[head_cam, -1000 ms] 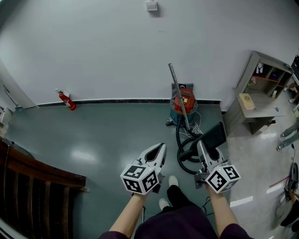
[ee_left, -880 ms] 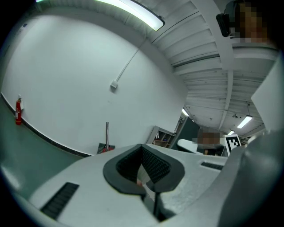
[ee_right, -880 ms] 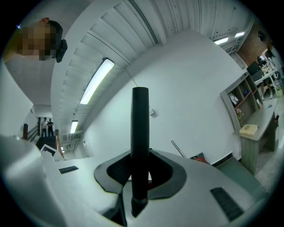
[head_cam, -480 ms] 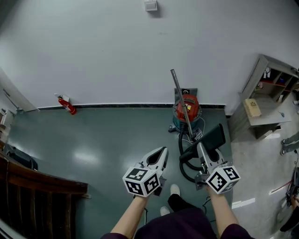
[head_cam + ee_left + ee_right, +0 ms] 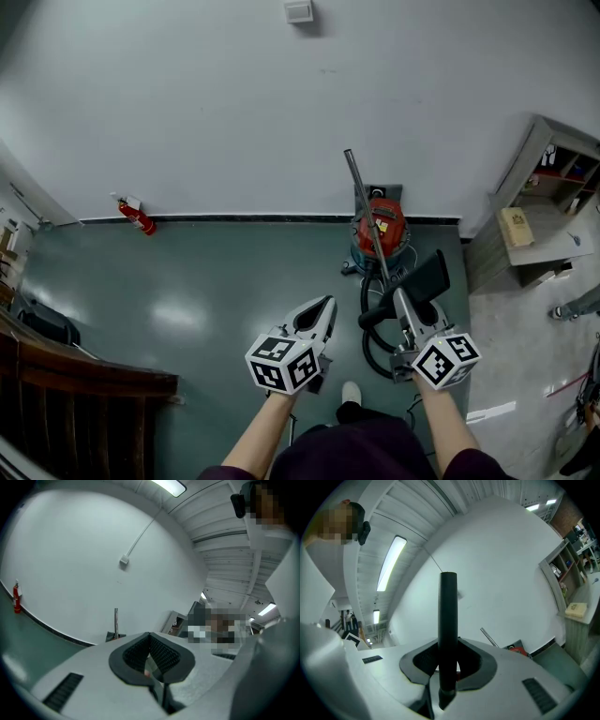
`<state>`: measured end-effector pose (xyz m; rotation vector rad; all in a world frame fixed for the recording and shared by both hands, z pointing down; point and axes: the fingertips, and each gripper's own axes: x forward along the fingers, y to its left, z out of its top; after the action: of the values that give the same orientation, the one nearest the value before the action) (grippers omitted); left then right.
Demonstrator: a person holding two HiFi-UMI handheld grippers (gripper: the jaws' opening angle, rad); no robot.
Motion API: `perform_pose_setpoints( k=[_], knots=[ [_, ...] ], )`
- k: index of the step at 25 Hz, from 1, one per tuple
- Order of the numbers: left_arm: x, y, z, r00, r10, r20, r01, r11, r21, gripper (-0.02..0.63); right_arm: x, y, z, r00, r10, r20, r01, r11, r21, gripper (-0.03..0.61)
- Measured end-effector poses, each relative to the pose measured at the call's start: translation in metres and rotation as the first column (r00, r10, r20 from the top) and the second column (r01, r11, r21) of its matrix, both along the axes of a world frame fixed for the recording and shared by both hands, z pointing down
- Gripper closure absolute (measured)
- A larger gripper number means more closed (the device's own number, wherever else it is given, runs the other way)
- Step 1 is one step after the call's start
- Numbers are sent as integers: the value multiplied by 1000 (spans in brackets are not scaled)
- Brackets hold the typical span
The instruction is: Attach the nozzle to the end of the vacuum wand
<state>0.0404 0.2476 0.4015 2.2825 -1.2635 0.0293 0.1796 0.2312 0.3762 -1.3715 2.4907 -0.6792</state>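
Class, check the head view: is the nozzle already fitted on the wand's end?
No, the right gripper holds the black nozzle, apart from the bare metal wand standing at the red vacuum.

wand [image 5: 364,208]: shiny metal | nozzle [image 5: 448,620]: matt black plastic | floor [image 5: 187,281]: smooth, glossy | wall [image 5: 187,103]: matt

Right tongs [image 5: 401,298] grip nozzle [image 5: 431,276]; wand [image 5: 364,211] beyond, tilted.

I can read no words or numbers anywhere. The yellow label [image 5: 381,225] on the red vacuum cleaner [image 5: 386,239] is too small, as is print on the box [image 5: 516,226] near the desk's [image 5: 551,251] left edge. The left gripper [image 5: 323,306] and right gripper [image 5: 400,298] bear only black-and-white square patterns.
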Motion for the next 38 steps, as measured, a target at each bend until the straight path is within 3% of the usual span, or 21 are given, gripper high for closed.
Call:
perform_pose_setpoints(
  k=[21, 38],
  knots=[
    [-3, -122, 13, 999, 40, 4, -40, 999, -11, 611, 4, -109, 22, 998, 52, 38, -50, 998, -36, 486],
    [-51, -245, 27, 992, 118, -42, -120, 992, -45, 611, -43, -223, 22, 989, 145, 9, -144, 988, -53, 486]
  ],
)
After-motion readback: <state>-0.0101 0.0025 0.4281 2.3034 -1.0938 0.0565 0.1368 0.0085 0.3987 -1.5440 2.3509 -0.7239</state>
